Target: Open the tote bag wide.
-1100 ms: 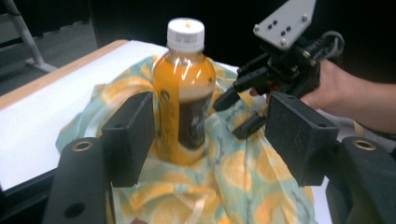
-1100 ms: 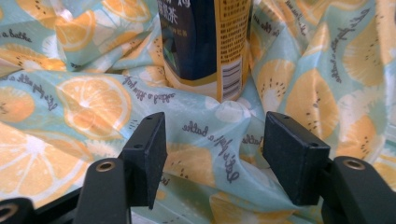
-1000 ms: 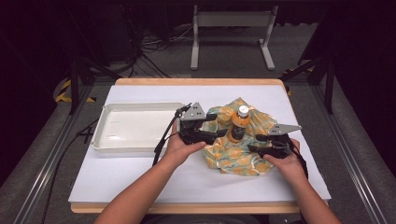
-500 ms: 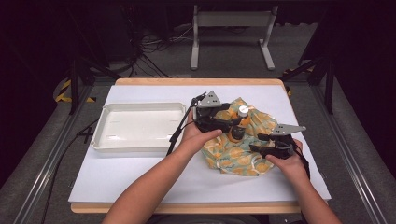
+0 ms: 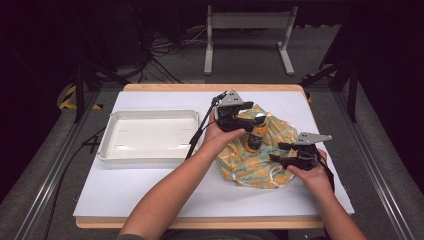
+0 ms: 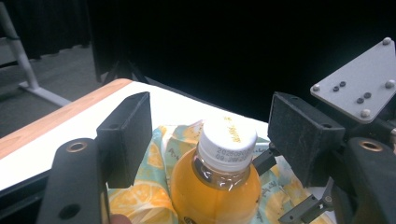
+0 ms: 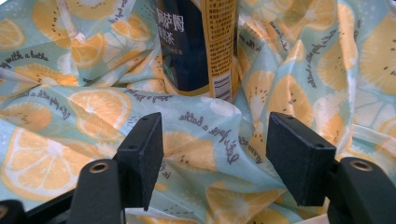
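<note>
Left tongs (image 6: 210,121) gaped, nothing gripped, around bottle (image 6: 215,179) cap; right tongs (image 7: 212,154) wide, empty, over cloth (image 7: 205,154); risked toppling bottle on careless closing.

A small clear bottle (image 5: 254,136) of orange drink stands upright on the right half of the table, its white screw cap (image 6: 227,141) on and printed with a line of dark date digits along the rim. A dark label with a yellow panel and a barcode wraps its lower body (image 7: 198,46). It rests in the middle of a crumpled cloth (image 5: 260,162) (pale blue-green, printed with orange citrus slices and small cursive writing), which lies rumpled and loosely bunched around the bottle's base, its folds rising against the label on several sides and spreading flat toward the near table edge
</note>
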The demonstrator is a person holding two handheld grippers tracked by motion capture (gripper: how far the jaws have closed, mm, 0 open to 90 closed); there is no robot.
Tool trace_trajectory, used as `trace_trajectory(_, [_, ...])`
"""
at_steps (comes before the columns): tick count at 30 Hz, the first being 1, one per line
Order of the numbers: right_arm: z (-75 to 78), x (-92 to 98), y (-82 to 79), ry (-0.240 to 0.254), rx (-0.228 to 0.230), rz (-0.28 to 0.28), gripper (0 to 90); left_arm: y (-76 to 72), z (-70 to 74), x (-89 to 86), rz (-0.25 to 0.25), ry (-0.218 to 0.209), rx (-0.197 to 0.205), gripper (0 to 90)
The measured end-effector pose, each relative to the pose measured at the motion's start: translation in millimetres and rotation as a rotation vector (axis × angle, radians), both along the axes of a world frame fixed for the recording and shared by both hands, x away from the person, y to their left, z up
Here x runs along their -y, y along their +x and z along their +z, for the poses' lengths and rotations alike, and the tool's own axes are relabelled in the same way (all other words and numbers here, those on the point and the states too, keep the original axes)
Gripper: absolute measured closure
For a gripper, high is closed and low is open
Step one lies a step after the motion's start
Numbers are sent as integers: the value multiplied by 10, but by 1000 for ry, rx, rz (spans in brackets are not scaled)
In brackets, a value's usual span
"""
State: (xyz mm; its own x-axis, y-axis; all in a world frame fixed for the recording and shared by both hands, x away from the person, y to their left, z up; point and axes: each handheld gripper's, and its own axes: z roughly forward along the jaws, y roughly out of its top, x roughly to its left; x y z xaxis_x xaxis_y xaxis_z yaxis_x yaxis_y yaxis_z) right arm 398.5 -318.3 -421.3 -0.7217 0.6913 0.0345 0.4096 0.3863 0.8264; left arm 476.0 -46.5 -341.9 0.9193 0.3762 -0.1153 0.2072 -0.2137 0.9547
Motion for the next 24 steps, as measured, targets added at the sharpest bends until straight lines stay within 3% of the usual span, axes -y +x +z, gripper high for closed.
trace_trajectory(7, [1,14,-4,5,0,0,373,35,-83,56,-42,15,-24,312])
trace_trajectory(14, [-1,12,-4,5,-1,2,373,66,-160,111,-57,43,-22,323])
trace_trajectory(24, [-5,17,-5,8,-2,0,373,37,-191,145,-60,82,-6,450])
